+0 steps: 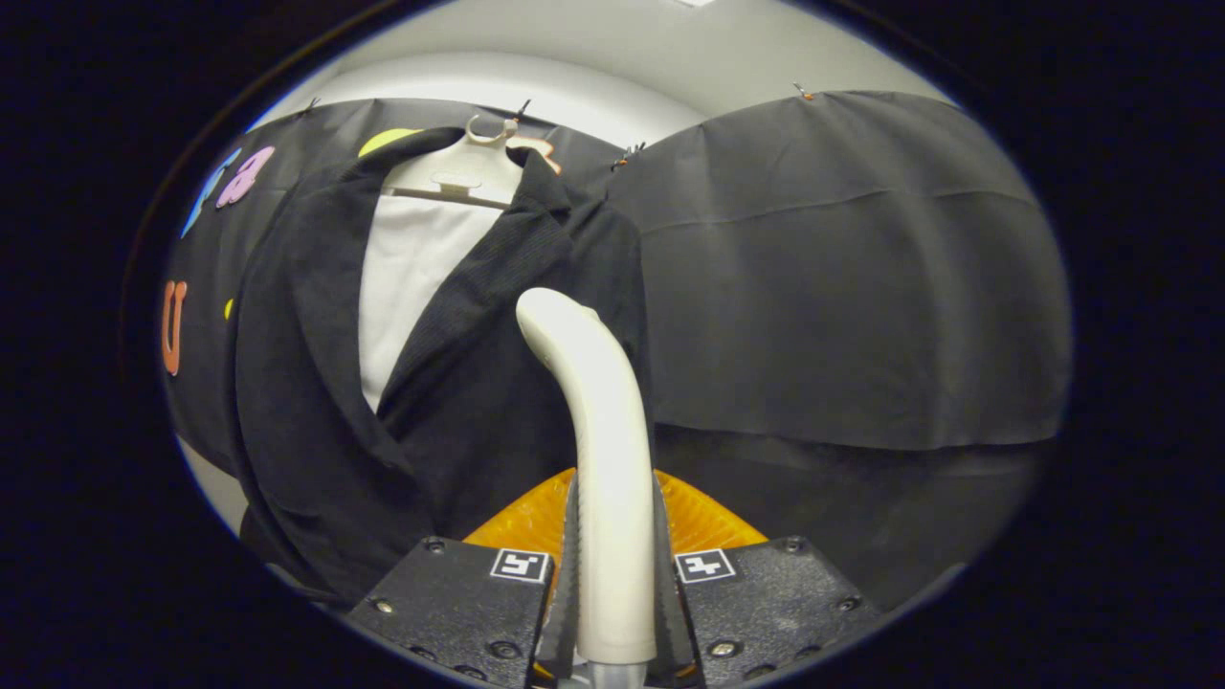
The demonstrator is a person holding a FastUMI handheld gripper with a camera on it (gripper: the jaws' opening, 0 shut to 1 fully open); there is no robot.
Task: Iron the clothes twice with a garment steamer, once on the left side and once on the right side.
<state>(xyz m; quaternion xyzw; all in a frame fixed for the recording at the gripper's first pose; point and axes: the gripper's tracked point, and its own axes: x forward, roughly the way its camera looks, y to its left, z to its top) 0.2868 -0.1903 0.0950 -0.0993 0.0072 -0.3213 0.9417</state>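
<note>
Ironing step, from the look of it. Steamer [601, 450] already in the claw [612, 593], head up and curved toward the jacket [421, 383]. Hard to tell which pass, first or second, from this alone. Head over the jacket's front panel at about 3 o'clock from the white shirt [412, 277], so maybe that side's turn.

Next move, as a guess: push forward till the head meets the cloth, then slide slowly down along that panel. Needs a straight, steady line, head flat on the cloth. Then the same on the other panel, at 9 o'clock from the shirt. Cannot tell if the head touches the cloth yet, or just sits near it.

Claw: narrow, both fingers [567, 574] pressed on the steamer's handle, one each side, low on the handle. Tight hold, no gap to see. Nothing else touched by the fingers.

Jacket: dark, hung on a pale hanger [459, 177], straight ahead and up toward 11 o'clock from the fingers. Hangs open, with the white shirt inside. Hanger hook at 12 o'clock of the jacket, on the dark wall [842, 268]. Something orange [699, 522] just beyond the fingers, behind the handle; not clear what.
</note>
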